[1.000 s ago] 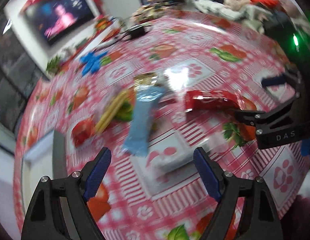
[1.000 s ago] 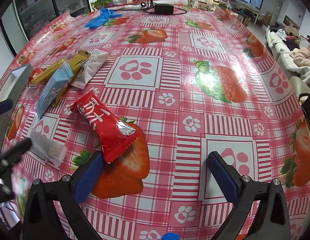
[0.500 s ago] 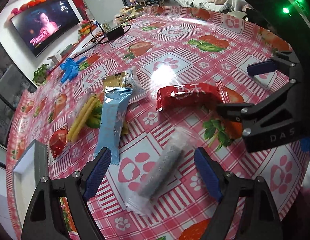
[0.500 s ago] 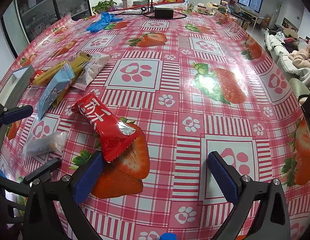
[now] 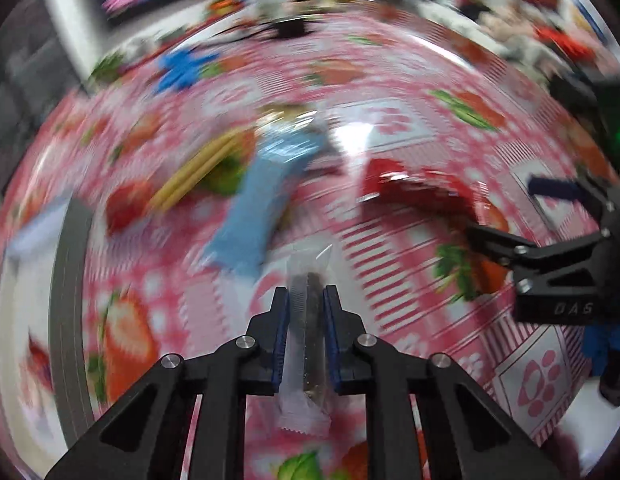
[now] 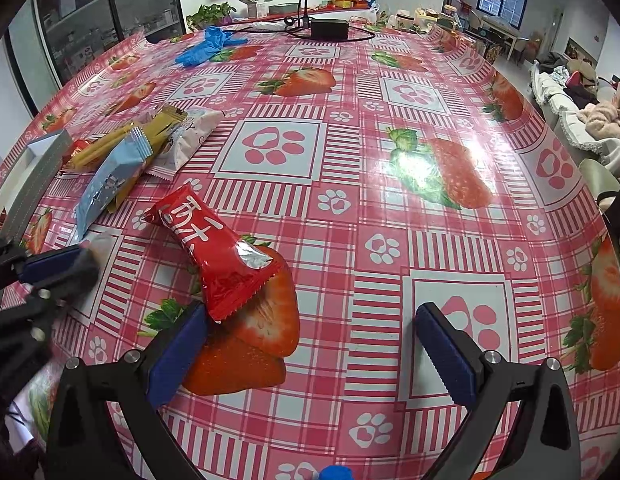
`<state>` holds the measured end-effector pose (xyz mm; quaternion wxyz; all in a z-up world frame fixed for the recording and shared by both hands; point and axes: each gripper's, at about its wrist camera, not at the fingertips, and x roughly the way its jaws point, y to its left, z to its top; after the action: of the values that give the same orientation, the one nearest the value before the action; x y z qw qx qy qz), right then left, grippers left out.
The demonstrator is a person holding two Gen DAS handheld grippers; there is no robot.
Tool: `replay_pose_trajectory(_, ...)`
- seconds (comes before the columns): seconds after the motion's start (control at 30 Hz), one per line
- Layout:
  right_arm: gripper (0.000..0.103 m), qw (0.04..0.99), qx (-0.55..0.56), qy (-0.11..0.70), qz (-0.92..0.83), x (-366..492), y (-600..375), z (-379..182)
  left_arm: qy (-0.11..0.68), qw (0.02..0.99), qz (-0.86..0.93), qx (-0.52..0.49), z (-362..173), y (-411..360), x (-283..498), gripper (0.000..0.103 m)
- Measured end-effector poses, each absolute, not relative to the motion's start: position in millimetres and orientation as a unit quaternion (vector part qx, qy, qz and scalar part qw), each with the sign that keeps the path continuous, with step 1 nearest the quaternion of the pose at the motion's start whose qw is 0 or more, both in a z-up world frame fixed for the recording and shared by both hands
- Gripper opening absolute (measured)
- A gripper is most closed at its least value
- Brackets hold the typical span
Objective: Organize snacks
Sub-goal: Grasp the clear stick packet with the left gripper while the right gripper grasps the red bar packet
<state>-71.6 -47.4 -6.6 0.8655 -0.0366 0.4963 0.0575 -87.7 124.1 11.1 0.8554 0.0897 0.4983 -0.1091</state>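
My left gripper [image 5: 305,292] is shut on a clear-wrapped dark snack bar [image 5: 308,266], which runs lengthwise between the blue pads; this view is motion-blurred. From the right wrist, that gripper [image 6: 57,264] sits at the left edge with the bar's clear end [image 6: 103,240] sticking out. A red snack packet [image 6: 217,256] lies on the strawberry tablecloth, its lower corner touching my right gripper's left fingertip. My right gripper [image 6: 312,314] stands open, holding nothing. A light blue packet [image 6: 109,176], yellow stick packets [image 6: 109,144] and a white packet [image 6: 193,132] lie piled further left.
A grey-rimmed white box [image 6: 37,168] sits at the table's left edge beside the pile. Blue gloves [image 6: 207,44] and a black power adapter [image 6: 330,28] with its cable lie at the far end. Chairs and a sofa stand beyond the right edge.
My left gripper has closed on the clear-wrapped bar, which lay crosswise between wide-open fingers before and now runs along them. The left view has rolled and blurred. The right gripper has not moved.
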Motion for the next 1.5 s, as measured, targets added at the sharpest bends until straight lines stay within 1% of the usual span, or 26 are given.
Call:
replay_pose_trajectory(0.07, 0.103, 0.866, -0.037, 0.495, 0.058, -72.3, -47.5, -6.7, 0.499, 0.861, -0.086, 0.053, 10.7, 146.3, -97.7, 0.019)
replay_pose_trajectory(0.17, 0.103, 0.868, -0.036, 0.491, 0.058, -73.2, -48.0, -6.9, 0.495, 0.865, -0.064, 0.039, 10.1, 166.4, -111.2, 0.019)
replay_pose_trajectory(0.23, 0.103, 0.869, -0.035, 0.490, 0.057, -73.8, -47.8, -7.0, 0.494, 0.866, -0.066, 0.039, 10.2, 170.4, -116.0, 0.024)
replay_pose_trajectory(0.27, 0.103, 0.869, -0.035, 0.489, 0.056, -73.7, -47.7, -7.0, 0.494, 0.866, -0.064, 0.044, 10.2, 171.4, -117.2, 0.036)
replay_pose_trajectory(0.3, 0.103, 0.869, -0.035, 0.490, 0.056, -73.7, -47.7, -7.0, 0.494, 0.866, -0.059, 0.049, 10.4, 172.6, -118.5, 0.055)
replay_pose_trajectory(0.37, 0.103, 0.869, -0.035, 0.491, 0.058, -74.3, -47.8, -7.2, 0.485, 0.872, -0.053, 0.049, 13.9, 176.6, -122.4, 0.070)
replay_pose_trajectory(0.43, 0.103, 0.869, -0.037, 0.490, 0.061, -75.9, -47.7, -7.2, 0.475, 0.877, -0.056, 0.046, 20.2, 181.1, -126.3, 0.074)
replay_pose_trajectory(0.5, 0.103, 0.868, -0.041, 0.490, 0.066, -77.2, -47.3, -7.2, 0.464, 0.883, -0.060, 0.049, 25.9, 186.1, -131.3, 0.079)
replay_pose_trajectory(0.73, 0.102, 0.858, -0.046, 0.507, 0.068, -73.0, -43.1, -5.8, 0.458, 0.883, -0.066, 0.083, 27.2, 180.3, -124.2, 0.080)
replay_pose_trajectory(0.9, 0.102, 0.851, -0.063, 0.513, 0.094, -67.1, -30.2, -6.0, 0.461, 0.882, -0.073, 0.059, 27.3, 181.8, -120.9, 0.080)
replay_pose_trajectory(0.97, 0.102, 0.850, -0.069, 0.512, 0.104, -64.7, -24.7, -6.3, 0.464, 0.880, -0.074, 0.066, 26.1, 180.0, -119.1, 0.080)
replay_pose_trajectory(1.2, 0.102, 0.839, -0.088, 0.520, 0.131, -48.1, -6.0, -6.4, 0.501, 0.859, -0.069, 0.085, 8.6, 169.2, -113.4, 0.081)
replay_pose_trajectory(1.33, 0.102, 0.837, -0.117, 0.514, 0.147, -36.9, 10.1, -4.5, 0.501, 0.861, -0.062, 0.059, 4.9, 174.2, -117.1, 0.086)
replay_pose_trajectory(1.43, 0.102, 0.832, -0.103, 0.521, 0.159, -26.4, 18.6, -6.7, 0.503, 0.862, -0.055, 0.034, 2.4, 179.1, -116.4, 0.088)
replay_pose_trajectory(1.5, 0.102, 0.835, -0.101, 0.517, 0.156, -22.8, 23.2, -7.6, 0.501, 0.863, -0.050, 0.038, 1.8, 178.3, -116.2, 0.092)
